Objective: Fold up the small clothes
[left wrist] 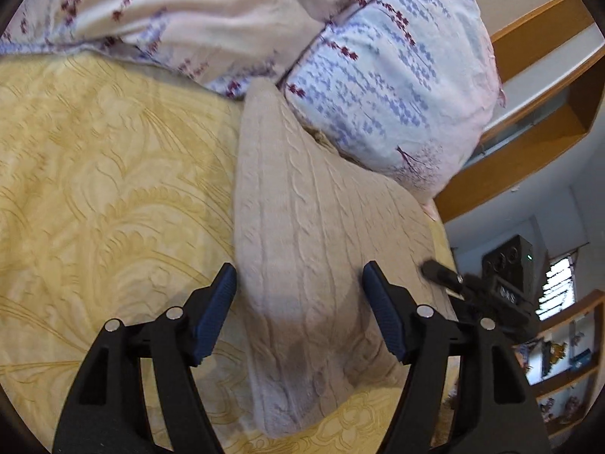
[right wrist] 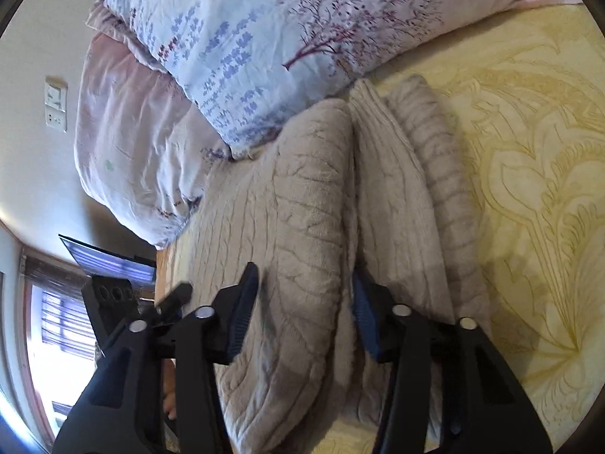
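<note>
- Mid-fold: beige sweater (left wrist: 302,265) on bed (left wrist: 94,189).
- Left gripper (left wrist: 298,302) open, gripping nothing.
- Right gripper (right wrist: 306,306) straddling a fold, apparently not clamped.
- Next: probably pinch, then lift over.

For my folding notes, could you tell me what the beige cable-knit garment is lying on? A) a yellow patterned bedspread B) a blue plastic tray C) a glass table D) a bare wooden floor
A: the beige cable-knit garment lies on the yellow patterned bedspread, its far end against the floral pillow.
</note>
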